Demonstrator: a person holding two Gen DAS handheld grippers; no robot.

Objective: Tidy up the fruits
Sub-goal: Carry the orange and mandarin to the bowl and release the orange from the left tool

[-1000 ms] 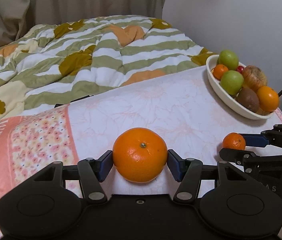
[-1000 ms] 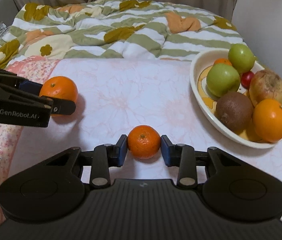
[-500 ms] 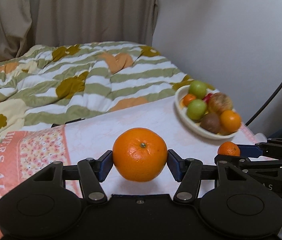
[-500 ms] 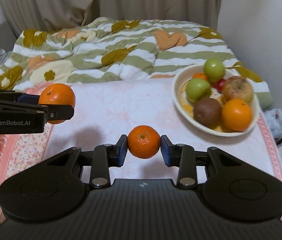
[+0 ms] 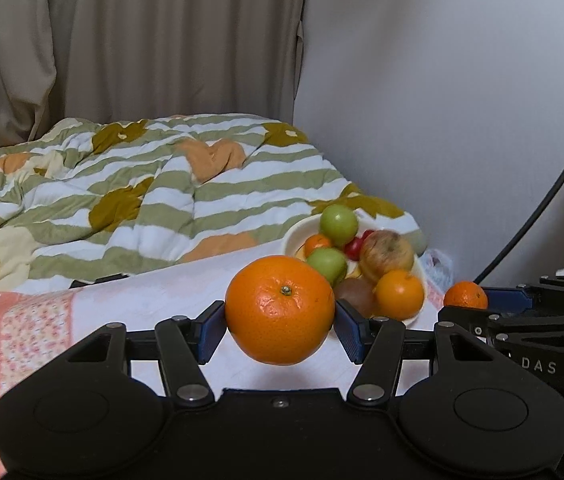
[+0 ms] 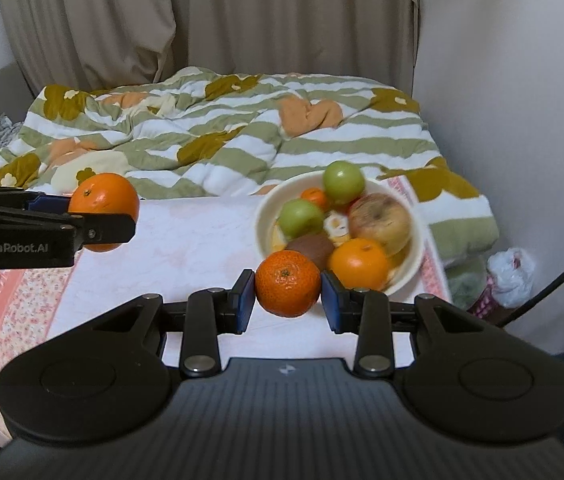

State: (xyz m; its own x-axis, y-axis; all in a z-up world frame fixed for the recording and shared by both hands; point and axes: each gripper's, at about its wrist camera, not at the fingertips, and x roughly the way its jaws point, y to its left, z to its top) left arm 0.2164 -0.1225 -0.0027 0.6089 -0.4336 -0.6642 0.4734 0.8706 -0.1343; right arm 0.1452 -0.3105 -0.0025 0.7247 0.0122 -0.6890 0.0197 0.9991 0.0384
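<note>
Above the pink floral desk point(image 6: 186, 248) | I am holding both tools aloft: left tool point(image 5: 280, 326) clamping the large round orange point(image 5: 280, 310), right tool point(image 6: 287, 296) clamping the small mandarin point(image 6: 287, 283) | firm, springy rinds, gripping at the equator | both lifted higher since; cream fruit bowl point(image 6: 411, 258) looks farther off.

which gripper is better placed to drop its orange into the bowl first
Right, probably. The right gripper holds its small orange just short of the bowl's near rim. The left gripper, with the big orange, sits farther to the left over the pink cloth.
</note>
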